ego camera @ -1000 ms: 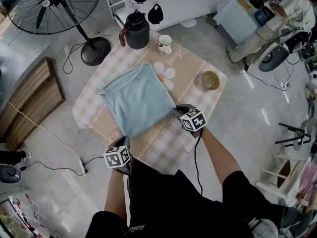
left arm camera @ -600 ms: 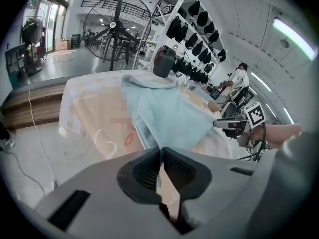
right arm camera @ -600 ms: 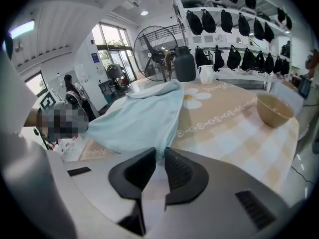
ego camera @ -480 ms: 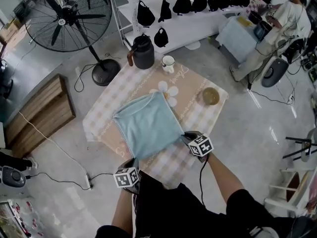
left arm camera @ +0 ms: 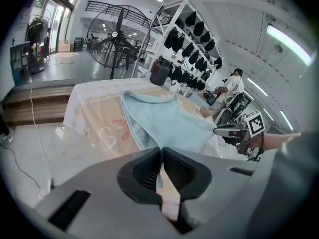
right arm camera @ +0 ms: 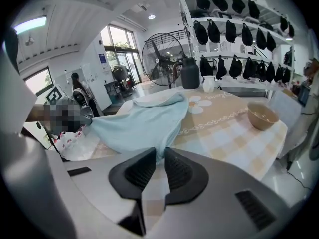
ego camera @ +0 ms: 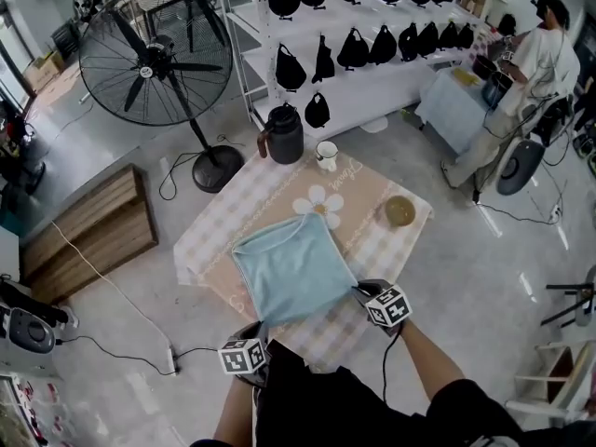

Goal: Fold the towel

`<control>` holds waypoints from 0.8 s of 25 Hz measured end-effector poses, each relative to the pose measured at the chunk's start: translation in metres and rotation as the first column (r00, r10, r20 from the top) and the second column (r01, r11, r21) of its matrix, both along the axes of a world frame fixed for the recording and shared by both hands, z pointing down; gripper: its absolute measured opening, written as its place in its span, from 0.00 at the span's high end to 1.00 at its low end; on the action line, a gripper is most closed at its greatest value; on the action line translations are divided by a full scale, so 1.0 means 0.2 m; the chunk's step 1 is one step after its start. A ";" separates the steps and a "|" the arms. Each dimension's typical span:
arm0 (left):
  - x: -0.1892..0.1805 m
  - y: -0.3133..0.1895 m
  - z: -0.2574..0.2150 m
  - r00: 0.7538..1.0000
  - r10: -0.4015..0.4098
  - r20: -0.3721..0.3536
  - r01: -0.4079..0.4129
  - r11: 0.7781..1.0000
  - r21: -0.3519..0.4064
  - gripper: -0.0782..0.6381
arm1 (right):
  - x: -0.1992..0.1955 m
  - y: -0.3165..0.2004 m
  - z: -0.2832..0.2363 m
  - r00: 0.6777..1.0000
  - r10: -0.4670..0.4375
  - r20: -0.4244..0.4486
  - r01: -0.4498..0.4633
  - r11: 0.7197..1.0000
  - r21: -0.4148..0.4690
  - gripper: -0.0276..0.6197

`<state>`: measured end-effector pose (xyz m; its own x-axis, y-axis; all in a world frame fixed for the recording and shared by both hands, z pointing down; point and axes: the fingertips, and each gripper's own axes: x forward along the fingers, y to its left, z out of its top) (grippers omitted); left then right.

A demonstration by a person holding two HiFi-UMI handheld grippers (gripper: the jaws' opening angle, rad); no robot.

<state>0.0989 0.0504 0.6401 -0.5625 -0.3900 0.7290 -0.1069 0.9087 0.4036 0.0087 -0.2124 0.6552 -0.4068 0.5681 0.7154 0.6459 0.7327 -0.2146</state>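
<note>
**Head view.** Square table (ego camera: 396, 240) under a checked beige cloth with a daisy print, one corner pointing to 6 o'clock. Bare grey floor lies open at 3 and 9 o'clock. A slatted wooden bench (ego camera: 88, 236) stands well apart at 9 o'clock, with loose cables between it and the table. The towel (ego camera: 293, 268), pale blue soft cloth and roughly square, lies on the near half of the cloth. Its far edge is rumpled and curled beside the daisy. Left gripper (ego camera: 260, 331) sits at the towel's 7 o'clock corner and right gripper (ego camera: 358, 291) at its 4 o'clock corner, both at the table's near edges. Far side of the table: one dark jug (ego camera: 284, 135), one white mug (ego camera: 327, 155), one round tan bowl (ego camera: 400, 211). One pedestal fan (ego camera: 154, 63) at 11 o'clock.

**Left gripper view.** The ribbed dark pads are pressed together on a towel corner. The cloth narrows into the claw and spreads away toward 12 o'clock. The right gripper shows at 3 o'clock.

**Right gripper view.** The claw is clamped on the other near corner. The towel fans out toward 11 o'clock, its side edge running straight along the cloth's printed border. Bowl at 2 o'clock, clear of the towel. Jug and mug stand side by side at 12 o'clock.
</note>
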 end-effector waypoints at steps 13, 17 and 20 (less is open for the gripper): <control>-0.24 0.11 -0.15 0.998 -0.034 0.054 0.030 0.996 0.083 0.86 | -0.28 0.08 -0.22 0.991 0.077 0.105 -0.076 0.997 -0.018 0.87; -0.39 0.20 -0.18 0.997 -0.034 0.063 0.028 0.995 0.091 0.86 | -0.43 0.15 -0.27 0.988 0.097 0.123 -0.095 0.995 -0.023 0.88; -0.55 0.27 -0.21 0.995 -0.052 0.082 0.042 0.991 0.125 0.86 | -0.58 0.20 -0.31 0.982 0.105 0.155 -0.103 0.994 -0.027 0.88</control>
